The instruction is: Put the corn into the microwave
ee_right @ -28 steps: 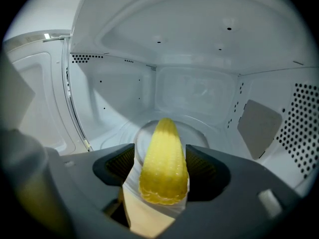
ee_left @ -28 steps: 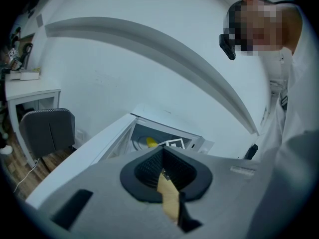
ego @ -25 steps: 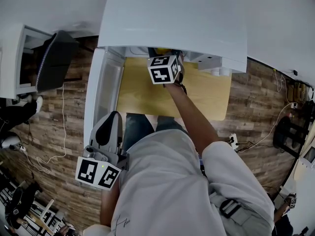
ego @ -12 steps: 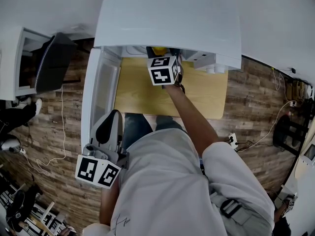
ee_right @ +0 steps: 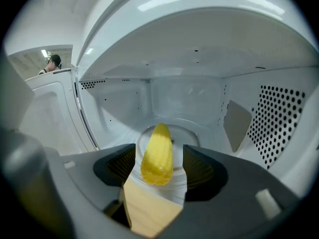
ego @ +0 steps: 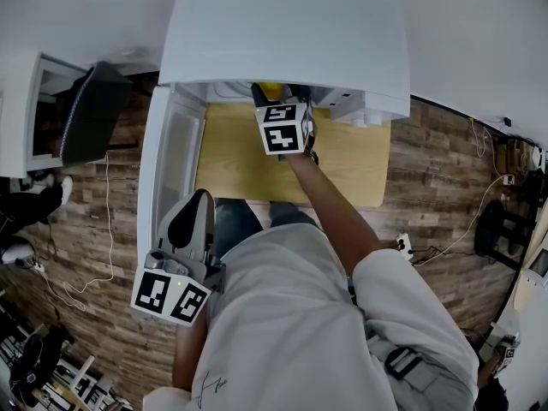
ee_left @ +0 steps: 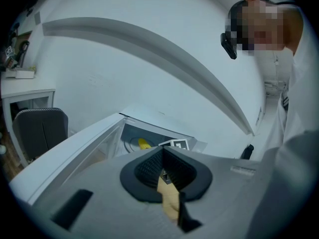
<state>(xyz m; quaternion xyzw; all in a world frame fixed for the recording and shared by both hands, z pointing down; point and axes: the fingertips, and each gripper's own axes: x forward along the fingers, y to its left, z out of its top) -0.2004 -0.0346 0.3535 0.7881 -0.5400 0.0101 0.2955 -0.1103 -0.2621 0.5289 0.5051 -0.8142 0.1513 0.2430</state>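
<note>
A yellow corn cob [ee_right: 157, 153] lies lengthwise at the front of the glass turntable [ee_right: 188, 133] inside the white microwave [ego: 282, 32]. My right gripper [ee_right: 158, 166] is at the oven's mouth, open, with a narrow gap on each side of the cob. From above, the corn [ego: 272, 89] shows just under the microwave's top edge, beyond the right gripper's marker cube [ego: 284, 128]. The microwave door [ego: 171, 161] stands swung open on the left. My left gripper [ego: 195, 211] hangs low beside the person's leg, shut and holding nothing; the left gripper view shows its pads [ee_left: 149, 166] closed together.
The microwave sits on a small wooden table [ego: 248, 165]. A white box [ego: 355, 105] stands at the oven's right. A black chair [ego: 90, 110] and a white desk [ego: 17, 110] are at left. Cables run across the wood floor [ego: 94, 229].
The right gripper has edged slightly further toward the microwave opening. The left gripper has stayed in place.
</note>
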